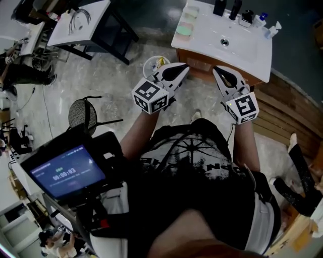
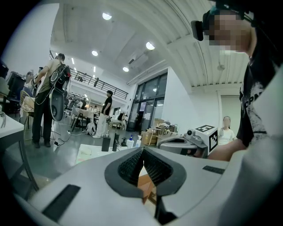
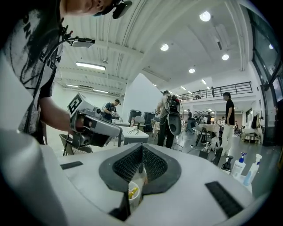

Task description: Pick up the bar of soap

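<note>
- The bar of soap [image 1: 182,29], a pale green one, lies flat at the near corner of the white counter [image 1: 204,35]. It is straight ahead of my left fingertips, apart from them. A couple of paler bars sit just beyond it.
- I judge it light and stiff, with rounded edges, and slick if damp. I would take it across its two long flanks, pads low against the counter, and squeeze gently so it does not squirt out.
- My left gripper [image 1: 183,68] is pressed together, ribbed pads [image 2: 152,167] meeting with nothing between them.
- My right gripper [image 1: 218,71] is likewise closed and empty. It sits further from the soap and faces the basin [image 1: 224,42].
- Dark bottles [image 1: 227,7] stand along the back, well beyond either tip.
- A small white tub [image 1: 155,64] sits on the floor beside my left fingers.
</note>
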`<action>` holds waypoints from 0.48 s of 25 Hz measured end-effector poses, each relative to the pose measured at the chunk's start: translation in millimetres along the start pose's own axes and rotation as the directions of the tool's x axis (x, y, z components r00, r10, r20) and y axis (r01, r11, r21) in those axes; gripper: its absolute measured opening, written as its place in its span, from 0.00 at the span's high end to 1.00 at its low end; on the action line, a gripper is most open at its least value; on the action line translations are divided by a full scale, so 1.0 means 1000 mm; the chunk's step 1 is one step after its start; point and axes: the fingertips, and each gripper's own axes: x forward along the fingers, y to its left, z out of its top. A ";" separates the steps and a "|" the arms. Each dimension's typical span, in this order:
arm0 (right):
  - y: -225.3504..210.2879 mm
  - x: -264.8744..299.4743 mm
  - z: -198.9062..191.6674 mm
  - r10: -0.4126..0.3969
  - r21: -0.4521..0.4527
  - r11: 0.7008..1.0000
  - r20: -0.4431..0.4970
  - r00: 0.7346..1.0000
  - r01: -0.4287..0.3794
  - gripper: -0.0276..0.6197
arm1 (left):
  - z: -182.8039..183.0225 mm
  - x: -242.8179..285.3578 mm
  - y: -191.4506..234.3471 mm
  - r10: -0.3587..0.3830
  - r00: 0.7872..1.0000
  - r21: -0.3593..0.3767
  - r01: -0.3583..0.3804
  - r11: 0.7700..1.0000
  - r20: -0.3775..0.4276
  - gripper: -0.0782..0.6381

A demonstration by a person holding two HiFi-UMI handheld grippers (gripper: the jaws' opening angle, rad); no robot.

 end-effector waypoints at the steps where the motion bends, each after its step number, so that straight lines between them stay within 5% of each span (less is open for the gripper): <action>1: -0.006 0.001 0.001 0.009 -0.001 1.000 0.003 1.000 -0.009 0.93 | 0.002 0.005 0.002 0.008 1.000 0.001 -0.008 1.000 0.000 0.87; 12: -0.049 0.015 0.001 0.105 -0.022 0.994 0.028 0.994 -0.104 0.93 | 0.015 0.046 0.019 0.085 0.996 0.001 -0.085 0.996 0.008 0.87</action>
